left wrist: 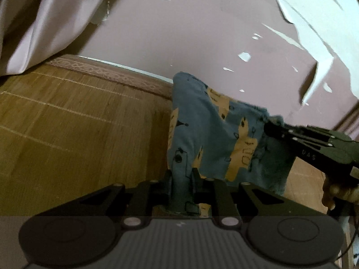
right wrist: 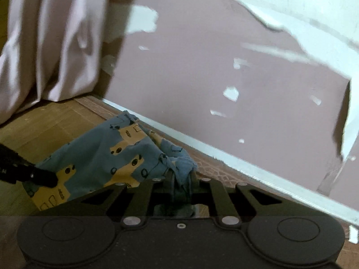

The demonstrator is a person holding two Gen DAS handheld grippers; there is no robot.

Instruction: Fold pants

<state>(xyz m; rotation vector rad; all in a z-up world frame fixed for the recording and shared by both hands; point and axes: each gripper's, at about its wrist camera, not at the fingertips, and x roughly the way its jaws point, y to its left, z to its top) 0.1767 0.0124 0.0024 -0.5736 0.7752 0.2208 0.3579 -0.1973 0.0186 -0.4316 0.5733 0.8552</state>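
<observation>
Mid-fold: pants [left wrist: 208, 132] hang at centre frame above the bamboo mat [left wrist: 78, 121], near the peeling wall. Left gripper [left wrist: 182, 174] clenched on one bunched edge, right gripper [right wrist: 182, 179] on another (both pinching cloth). Next, probably: lower evenly, corners matched.

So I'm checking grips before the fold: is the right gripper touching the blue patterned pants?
Touching: the right wrist view shows the right gripper pinching the blue patterned pants.

- The woven bamboo mat [left wrist: 74, 121] lies bare to the left, open for passing.
- The pink wall with peeling paint [left wrist: 202, 33] closes the far side.
- A pale lilac hanging curtain [left wrist: 44, 15] crowds the left corner.
</observation>
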